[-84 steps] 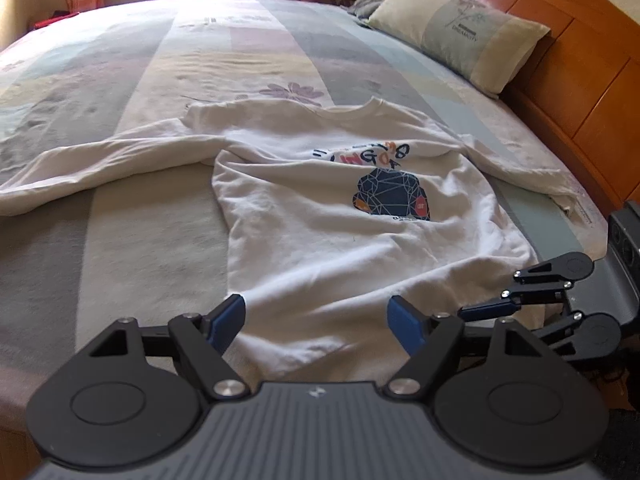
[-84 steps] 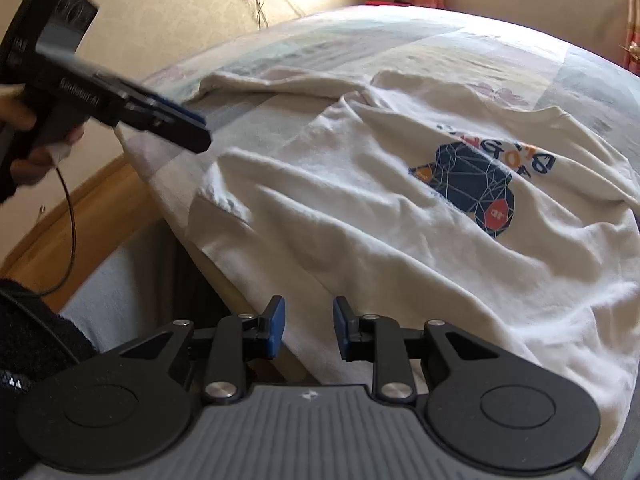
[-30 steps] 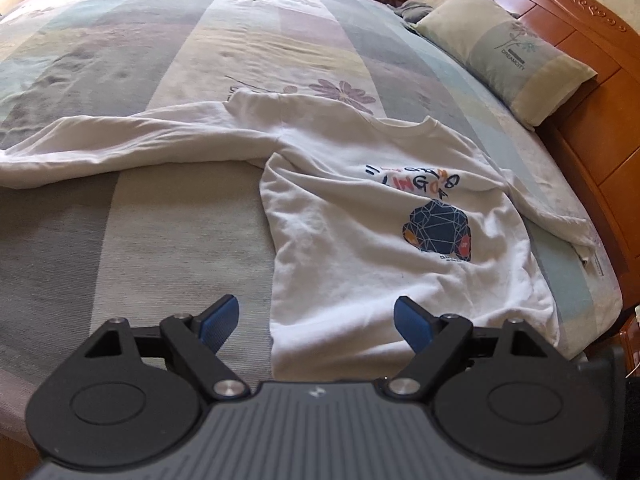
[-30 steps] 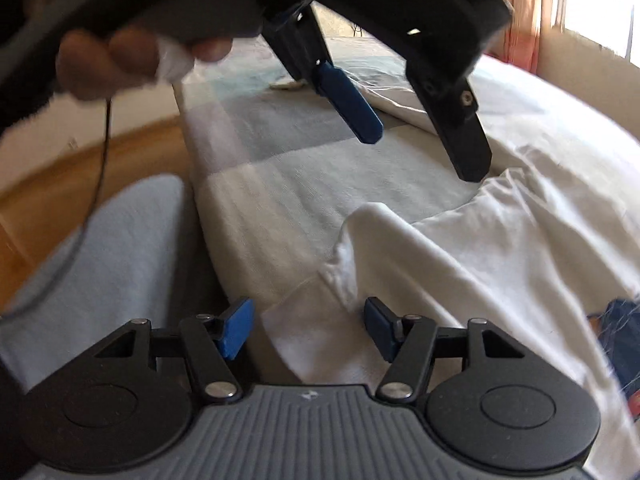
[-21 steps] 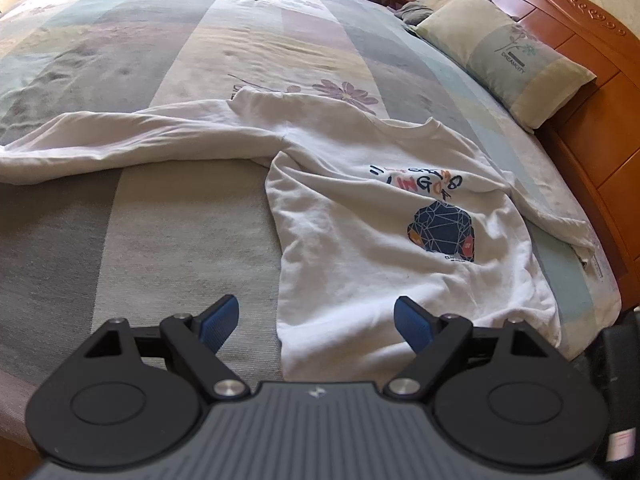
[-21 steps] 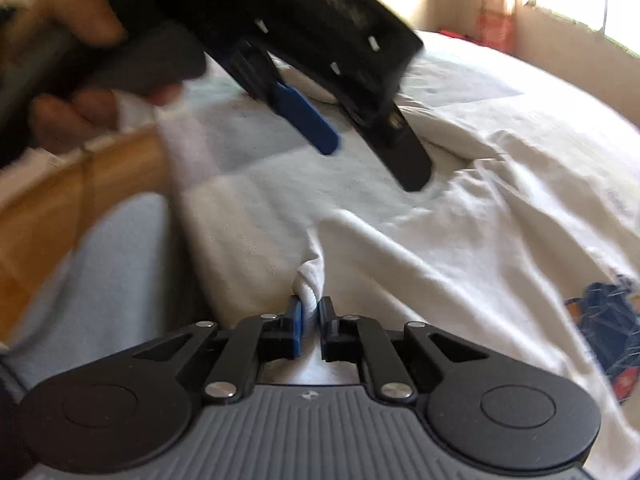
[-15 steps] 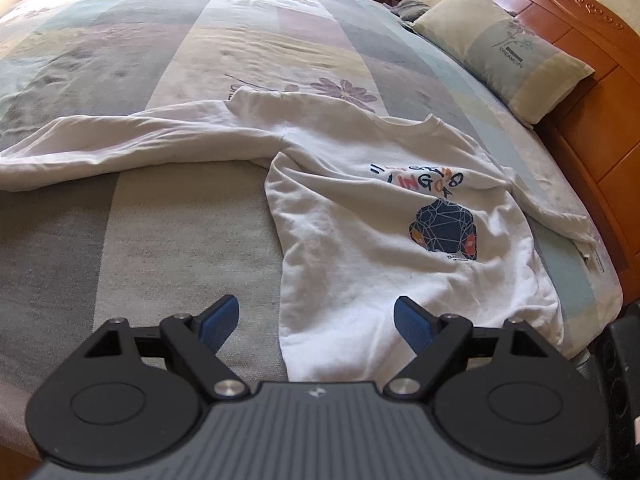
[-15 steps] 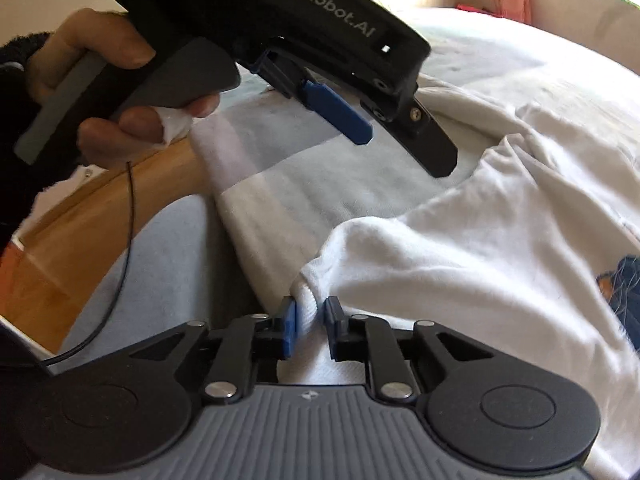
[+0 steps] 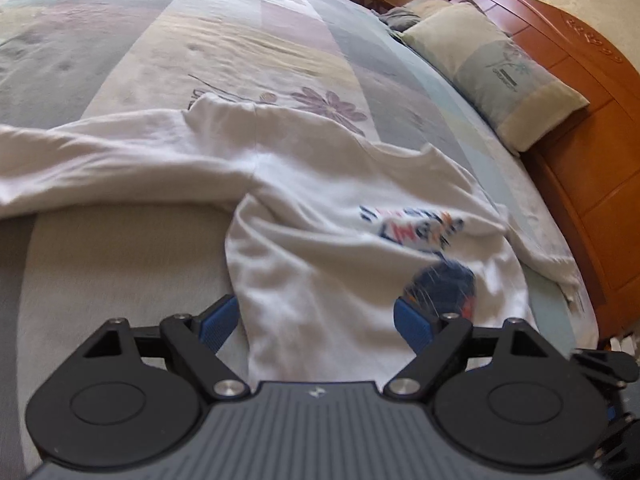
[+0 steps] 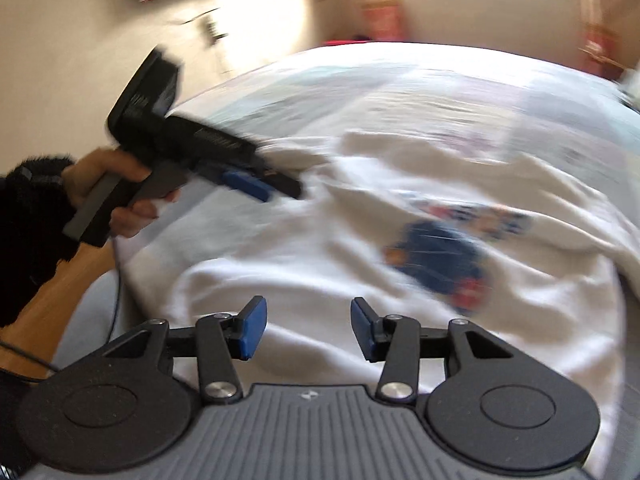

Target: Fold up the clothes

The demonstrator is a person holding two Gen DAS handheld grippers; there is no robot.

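Observation:
A white sweatshirt (image 9: 320,240) with a dark blue chest print (image 9: 440,284) lies face up on the bed, one sleeve (image 9: 100,160) stretched out to the left. My left gripper (image 9: 316,322) hangs open just above the shirt's left side edge, holding nothing. In the right wrist view the sweatshirt (image 10: 320,260) is blurred, and my right gripper (image 10: 308,328) stands open over its hem with no cloth between the fingers. The left gripper (image 10: 276,190), held by a hand (image 10: 120,184), hovers over the far side of the shirt.
The patchwork bedspread (image 9: 120,60) stretches far beyond the shirt. A pillow (image 9: 492,68) leans on the wooden headboard (image 9: 580,140) at the right. The bed edge, wooden floor (image 10: 52,292) and a trailing cable (image 10: 116,280) lie at the left in the right wrist view.
My right gripper, shut on the hem corner half a second ago, has opened and let it go. The left gripper has moved forward and lower over the shirt, staying open.

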